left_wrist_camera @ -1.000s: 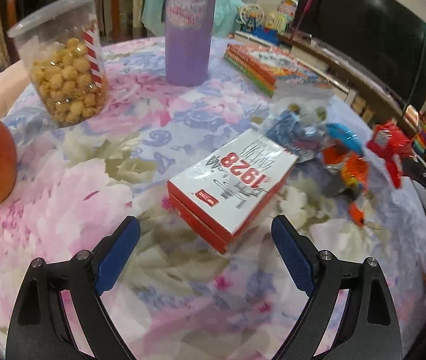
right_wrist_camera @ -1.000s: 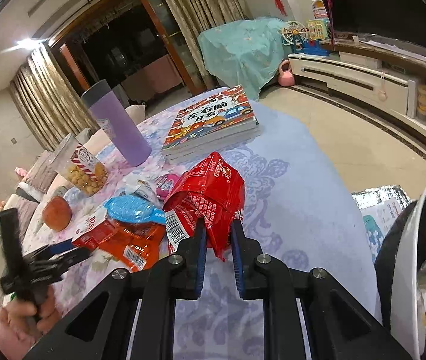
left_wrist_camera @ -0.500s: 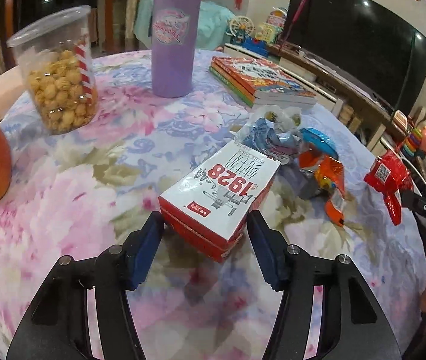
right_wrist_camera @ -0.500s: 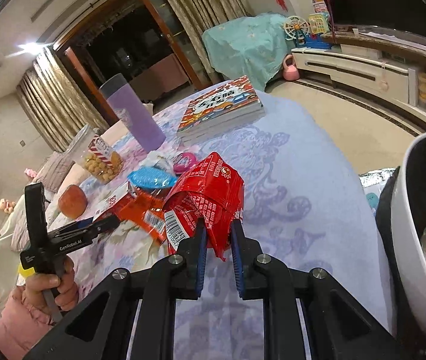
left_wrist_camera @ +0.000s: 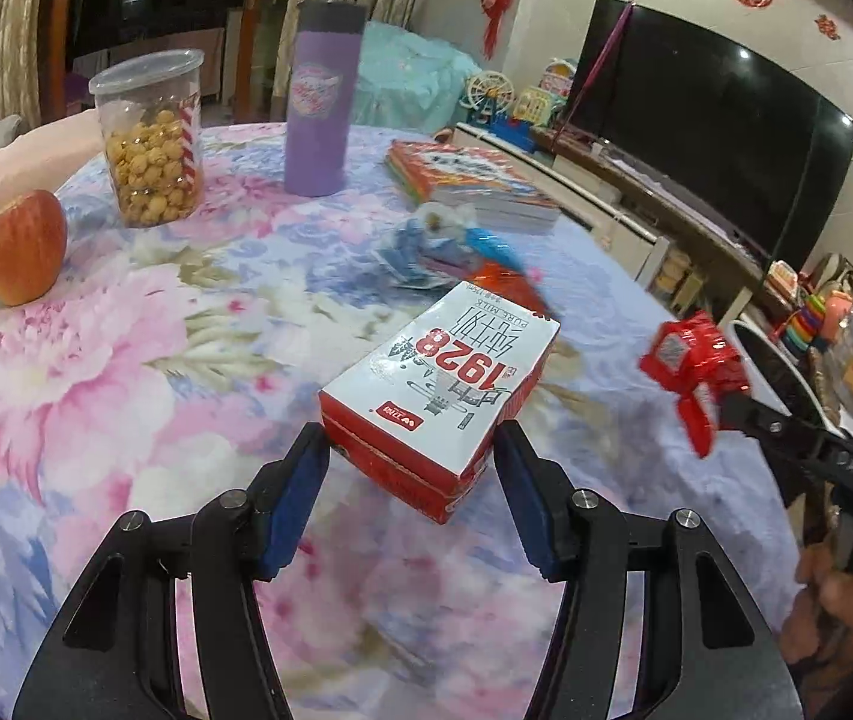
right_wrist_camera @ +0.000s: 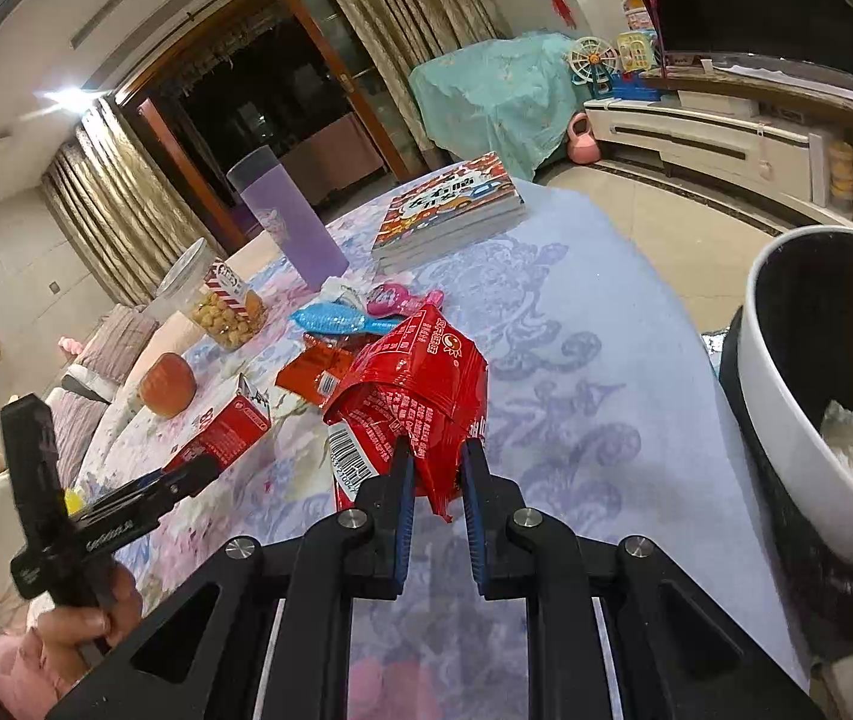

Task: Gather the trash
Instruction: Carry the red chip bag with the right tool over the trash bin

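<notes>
My left gripper point(left_wrist_camera: 408, 456) is shut on a red-and-white milk carton point(left_wrist_camera: 444, 390) marked 1928 and holds it lifted off the floral table. The carton also shows in the right wrist view point(right_wrist_camera: 225, 429). My right gripper point(right_wrist_camera: 435, 462) is shut on a red snack wrapper point(right_wrist_camera: 414, 396), held above the table near its edge; the wrapper also shows in the left wrist view point(left_wrist_camera: 690, 369). More wrappers lie mid-table: a blue one point(right_wrist_camera: 336, 320), an orange one point(right_wrist_camera: 318, 375) and a pink one point(right_wrist_camera: 384, 300). A white trash bin point(right_wrist_camera: 786, 420) with trash inside stands off the table to the right.
On the table stand a popcorn jar point(left_wrist_camera: 150, 144), a purple tumbler point(left_wrist_camera: 318, 102), an apple point(left_wrist_camera: 21, 249) and a stack of books point(left_wrist_camera: 474, 180). A TV point(left_wrist_camera: 708, 120) and cabinet lie beyond the table's right edge.
My left gripper closed on the milk carton and lifted it off the table. My right gripper carried the red wrapper toward the bin, which now looms larger at the right.
</notes>
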`<state>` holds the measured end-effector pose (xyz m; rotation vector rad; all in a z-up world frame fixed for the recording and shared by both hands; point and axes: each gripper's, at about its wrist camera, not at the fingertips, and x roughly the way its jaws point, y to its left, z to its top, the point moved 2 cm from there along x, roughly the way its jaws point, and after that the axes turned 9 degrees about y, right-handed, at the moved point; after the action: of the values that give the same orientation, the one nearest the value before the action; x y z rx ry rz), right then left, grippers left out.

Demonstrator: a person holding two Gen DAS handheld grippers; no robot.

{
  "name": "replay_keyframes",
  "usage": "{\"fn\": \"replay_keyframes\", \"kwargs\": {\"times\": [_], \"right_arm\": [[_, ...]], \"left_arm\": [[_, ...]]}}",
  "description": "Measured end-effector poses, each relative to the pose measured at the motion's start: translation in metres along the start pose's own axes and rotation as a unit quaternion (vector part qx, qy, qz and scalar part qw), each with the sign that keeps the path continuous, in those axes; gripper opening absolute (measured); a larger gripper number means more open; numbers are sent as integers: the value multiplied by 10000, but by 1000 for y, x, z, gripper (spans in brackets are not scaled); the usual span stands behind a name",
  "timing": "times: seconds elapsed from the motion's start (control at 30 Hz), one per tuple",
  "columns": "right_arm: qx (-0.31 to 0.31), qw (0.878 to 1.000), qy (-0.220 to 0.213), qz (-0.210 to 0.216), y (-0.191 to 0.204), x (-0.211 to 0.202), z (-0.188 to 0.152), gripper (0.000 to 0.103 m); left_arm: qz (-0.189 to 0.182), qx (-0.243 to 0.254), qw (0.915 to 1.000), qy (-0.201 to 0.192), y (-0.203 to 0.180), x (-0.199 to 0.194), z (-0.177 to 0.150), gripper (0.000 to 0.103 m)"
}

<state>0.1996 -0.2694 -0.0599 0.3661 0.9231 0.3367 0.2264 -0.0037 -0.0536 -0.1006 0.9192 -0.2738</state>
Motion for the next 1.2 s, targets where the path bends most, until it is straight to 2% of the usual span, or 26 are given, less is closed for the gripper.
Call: {"fn": "replay_keyframes", "kwargs": {"times": [0.47,1.2], "right_arm": [[87,9996,-254,-72,-10,-35,-13,15],[388,9958,-746,-368,-54,-89,-16,15]], "left_arm": [[-309,250,9992,10,-55,-9,-6,57],[-709,815,9941,16,-138,-2,5,57]]}}
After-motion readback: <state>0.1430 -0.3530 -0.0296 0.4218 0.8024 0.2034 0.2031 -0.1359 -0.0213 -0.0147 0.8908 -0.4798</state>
